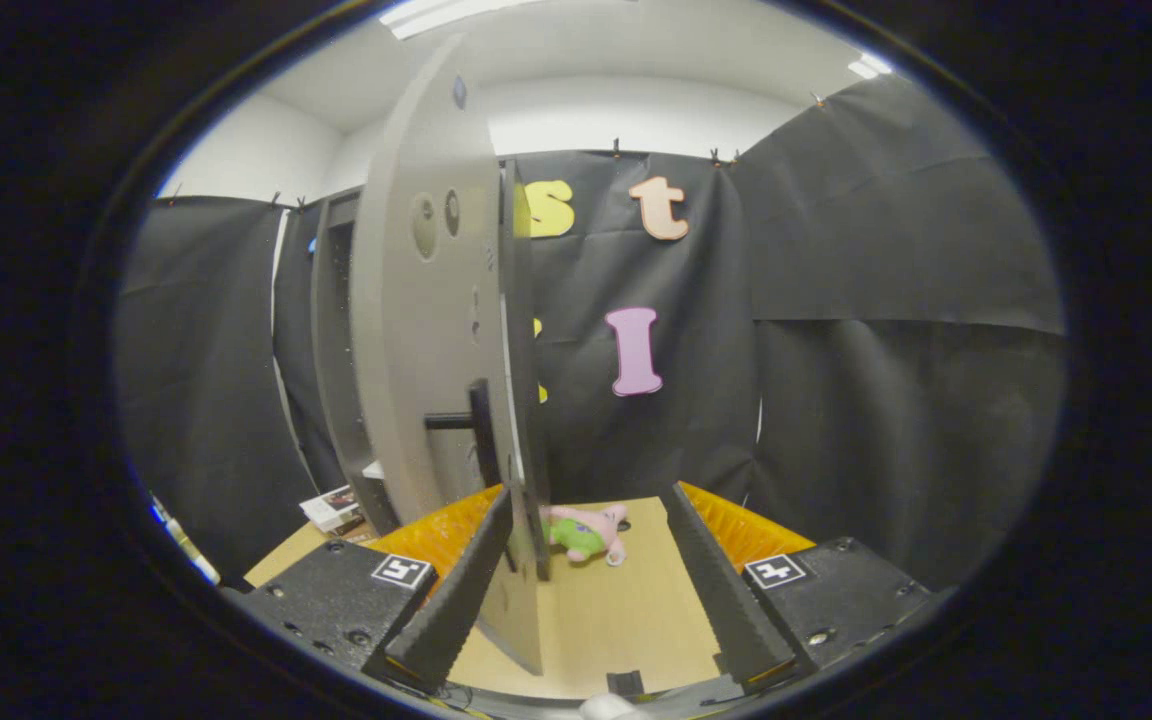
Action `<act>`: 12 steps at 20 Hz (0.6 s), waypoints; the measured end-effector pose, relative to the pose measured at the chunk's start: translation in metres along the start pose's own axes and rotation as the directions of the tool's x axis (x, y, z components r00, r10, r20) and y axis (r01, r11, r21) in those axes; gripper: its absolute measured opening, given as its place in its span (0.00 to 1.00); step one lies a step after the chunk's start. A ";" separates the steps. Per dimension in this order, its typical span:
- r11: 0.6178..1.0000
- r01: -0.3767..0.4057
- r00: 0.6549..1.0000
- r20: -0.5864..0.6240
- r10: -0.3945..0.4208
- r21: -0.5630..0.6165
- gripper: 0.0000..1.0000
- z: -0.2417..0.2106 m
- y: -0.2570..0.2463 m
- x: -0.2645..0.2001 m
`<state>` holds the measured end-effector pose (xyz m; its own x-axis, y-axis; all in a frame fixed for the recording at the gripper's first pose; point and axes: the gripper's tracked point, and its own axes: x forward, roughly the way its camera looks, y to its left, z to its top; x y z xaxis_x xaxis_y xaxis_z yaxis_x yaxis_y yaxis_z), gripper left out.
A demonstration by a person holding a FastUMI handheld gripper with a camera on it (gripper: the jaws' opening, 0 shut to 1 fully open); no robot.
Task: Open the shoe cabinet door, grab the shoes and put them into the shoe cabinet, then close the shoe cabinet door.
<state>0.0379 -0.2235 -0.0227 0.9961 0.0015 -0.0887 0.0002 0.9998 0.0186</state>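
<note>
Gripper [591, 585]: fingers apart, grasping nothing; grey shoe cabinet door [426, 330] swung open, its edge just inside the left finger; dark handle [471, 420] ahead; pink-green shoes [588, 532] beyond the fingers on the wooden surface [616, 620].

No readable text, brand or number anywhere. Only signs: two small square white tags with black block patterns, one [402, 571] on the left black finger mount, one [775, 571] on the right; coded markers, not lettering. A small printed white box [333, 508] lies far left on the wooden table [606, 610]; its print is too small to read.
</note>
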 end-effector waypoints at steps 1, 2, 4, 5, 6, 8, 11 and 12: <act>0.999 -0.034 0.999 -0.003 0.034 0.005 0.99 0.003 -0.002 0.005; 0.997 -0.078 0.997 0.000 0.078 0.012 0.99 0.005 0.001 0.011; 0.988 -0.152 0.988 -0.013 0.152 0.008 0.99 0.002 0.013 0.015; 0.986 -0.169 0.985 -0.023 0.169 -0.006 0.99 0.000 0.015 0.019; 0.985 -0.174 0.985 -0.023 0.173 -0.024 0.99 0.000 0.014 0.020; 0.979 -0.196 0.981 -0.022 0.195 -0.060 0.98 0.004 0.019 0.022; 0.976 -0.207 0.978 -0.043 0.205 -0.070 0.96 0.003 0.030 0.019; 0.977 -0.203 0.979 -0.042 0.201 -0.068 0.94 0.002 0.033 0.019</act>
<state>0.0569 -0.1907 -0.0218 0.9712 0.2029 -0.1251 -0.2083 0.9775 -0.0318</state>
